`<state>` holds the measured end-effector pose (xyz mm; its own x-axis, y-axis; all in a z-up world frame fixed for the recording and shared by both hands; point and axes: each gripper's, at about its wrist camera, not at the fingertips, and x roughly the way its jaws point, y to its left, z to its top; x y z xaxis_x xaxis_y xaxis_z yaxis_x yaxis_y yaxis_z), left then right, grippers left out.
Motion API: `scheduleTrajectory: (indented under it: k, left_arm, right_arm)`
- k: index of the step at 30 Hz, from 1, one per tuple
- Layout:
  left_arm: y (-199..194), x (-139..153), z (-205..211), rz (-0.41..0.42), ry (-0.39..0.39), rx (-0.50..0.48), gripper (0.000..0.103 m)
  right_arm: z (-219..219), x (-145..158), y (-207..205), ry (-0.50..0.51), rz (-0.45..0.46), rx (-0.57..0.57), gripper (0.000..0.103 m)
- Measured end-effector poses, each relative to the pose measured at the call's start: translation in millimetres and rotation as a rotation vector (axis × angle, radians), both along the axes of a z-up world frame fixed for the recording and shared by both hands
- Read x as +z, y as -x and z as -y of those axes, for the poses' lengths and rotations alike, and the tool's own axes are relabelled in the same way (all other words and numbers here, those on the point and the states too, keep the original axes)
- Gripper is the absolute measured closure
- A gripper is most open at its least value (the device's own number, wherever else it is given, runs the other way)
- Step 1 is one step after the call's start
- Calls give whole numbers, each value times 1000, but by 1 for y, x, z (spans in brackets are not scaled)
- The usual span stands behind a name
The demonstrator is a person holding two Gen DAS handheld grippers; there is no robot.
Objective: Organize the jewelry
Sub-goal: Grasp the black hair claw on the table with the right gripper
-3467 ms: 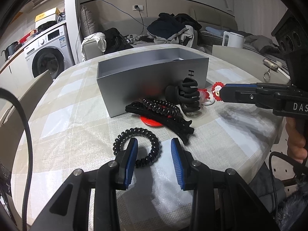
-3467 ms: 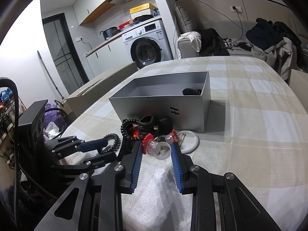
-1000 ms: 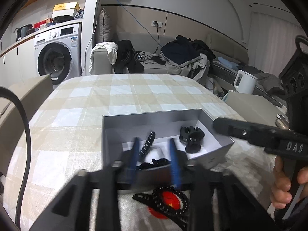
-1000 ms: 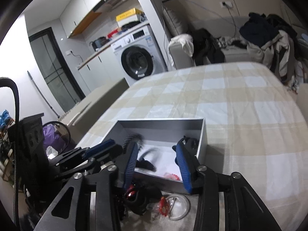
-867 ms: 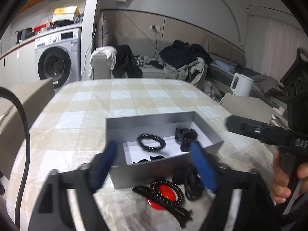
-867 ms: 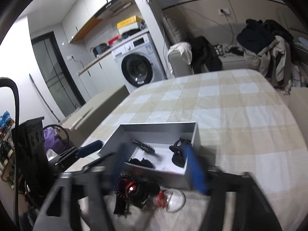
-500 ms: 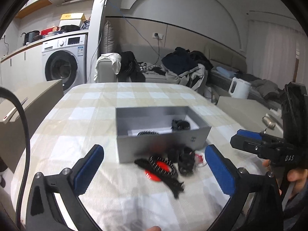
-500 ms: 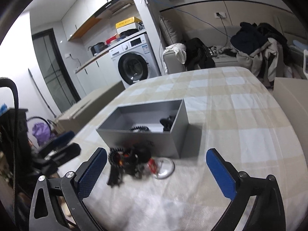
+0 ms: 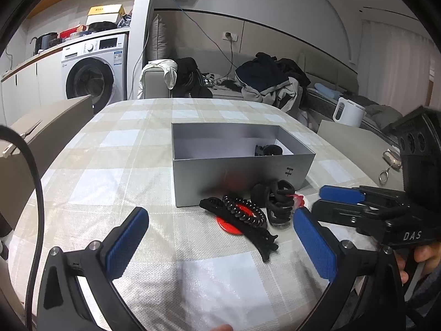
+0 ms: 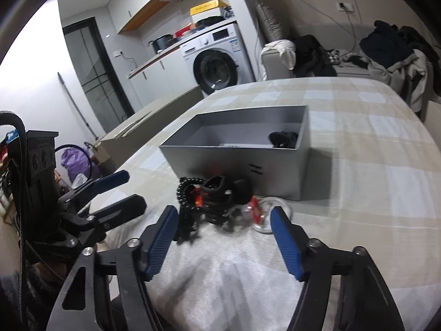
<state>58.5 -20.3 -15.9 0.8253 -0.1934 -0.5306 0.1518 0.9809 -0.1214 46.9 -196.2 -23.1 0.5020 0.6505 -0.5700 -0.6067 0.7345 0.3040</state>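
The left gripper [image 9: 220, 237] hovers with jaws spread wide and empty, short of the black coiled hair tie [image 9: 245, 211] and long black clip [image 9: 242, 227] heaped before the open grey rectangular box [image 9: 237, 176] — the next pickup looks due. Rightward, the right gripper [image 10: 224, 237] is likewise wide apart, holding nothing (one black claw clip [image 10: 284, 138] already lies inside) — the next move calls for closing on one piece.

The surface [image 9: 115, 165] carries a checked cloth. On it rest an open grey box [image 9: 239, 184], a black hair clip [image 9: 248, 231] and a black claw clip [image 9: 278, 201].
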Motion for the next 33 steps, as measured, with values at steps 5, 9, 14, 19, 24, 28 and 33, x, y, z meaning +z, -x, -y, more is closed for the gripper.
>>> scheduleTrajectory:
  k: [5, 9, 14, 19, 24, 28, 33]
  left_arm:
    - [3, -2, 2, -4, -23, -24, 2]
    - [5, -2, 3, -4, -27, -40, 11]
    - [5, -6, 3, -11, -38, -41, 16]
    - [5, -5, 0, -13, -23, -42, 16]
    - [4, -5, 1, -14, -16, -47, 16]
    - [3, -5, 2, -12, -21, -50, 16]
    - [4, -5, 4, -12, -29, -52, 16]
  right_arm:
    - [-12, -2, -7, -11, -22, 25, 56]
    - [-20, -1, -9, -11, -16, 29, 58]
    - [-28, -4, -12, 12, -23, 21, 58]
    - [-29, -6, -16, 23, -23, 21, 58]
    - [-28, -10, -21, 26, -36, 7, 64]
    - [-25, -9, -22, 26, -37, -5, 73]
    - [-12, 0, -15, -86, -33, 25, 74]
